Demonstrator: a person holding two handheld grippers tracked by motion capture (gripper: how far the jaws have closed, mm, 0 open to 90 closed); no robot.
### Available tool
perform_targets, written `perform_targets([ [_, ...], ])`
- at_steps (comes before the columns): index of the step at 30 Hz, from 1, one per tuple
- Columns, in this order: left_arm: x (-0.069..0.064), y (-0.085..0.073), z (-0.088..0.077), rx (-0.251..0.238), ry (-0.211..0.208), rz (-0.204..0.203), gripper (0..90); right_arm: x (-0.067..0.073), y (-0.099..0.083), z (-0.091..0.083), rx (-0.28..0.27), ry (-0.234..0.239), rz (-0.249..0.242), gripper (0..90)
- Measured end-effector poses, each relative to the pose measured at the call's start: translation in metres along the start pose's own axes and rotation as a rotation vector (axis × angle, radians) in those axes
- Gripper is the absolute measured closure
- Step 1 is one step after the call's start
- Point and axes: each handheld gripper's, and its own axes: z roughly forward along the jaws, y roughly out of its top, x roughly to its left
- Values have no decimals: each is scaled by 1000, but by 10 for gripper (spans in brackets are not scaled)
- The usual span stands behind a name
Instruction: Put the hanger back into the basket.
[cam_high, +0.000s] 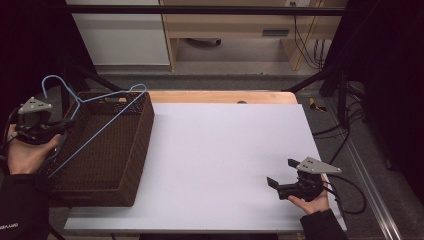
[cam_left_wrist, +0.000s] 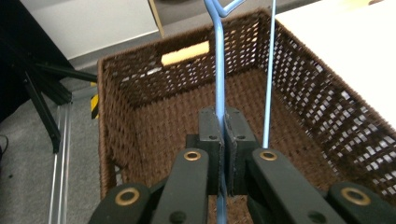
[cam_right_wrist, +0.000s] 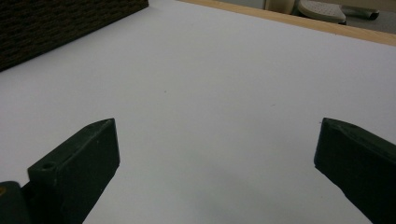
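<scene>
A blue wire hanger (cam_high: 95, 120) lies slantwise over the brown woven basket (cam_high: 142, 145) at the table's (cam_high: 225, 150) left end, hook raised past the far-left corner, long bar running from the near-left rim to the far-right corner. The left gripper (cam_high: 60, 131) pinches one wire arm tight between closed jaws. Basket floor shows bare. The right gripper (cam_high: 281, 176) rests on the white tabletop, jaws wide apart.

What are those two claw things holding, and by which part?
The left gripper pinches the blue wire hanger by one thin wire arm above the basket; the right gripper holds nothing.
</scene>
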Motion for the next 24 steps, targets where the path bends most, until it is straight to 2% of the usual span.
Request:
perform_targets([
  [4,2,-9,5,29,16,3,873,0,0,0,1,0,0,6],
  [10,1,-24,16,54,19,9,873,0,0,0,2,0,-1,6],
  [16,-5,-36,33,90,-4,13,873,0,0,1,3,-1,-4,7],
  [24,-12,-49,53,135,-41,-12,871,0,0,1,6,-2,-2,7],
])
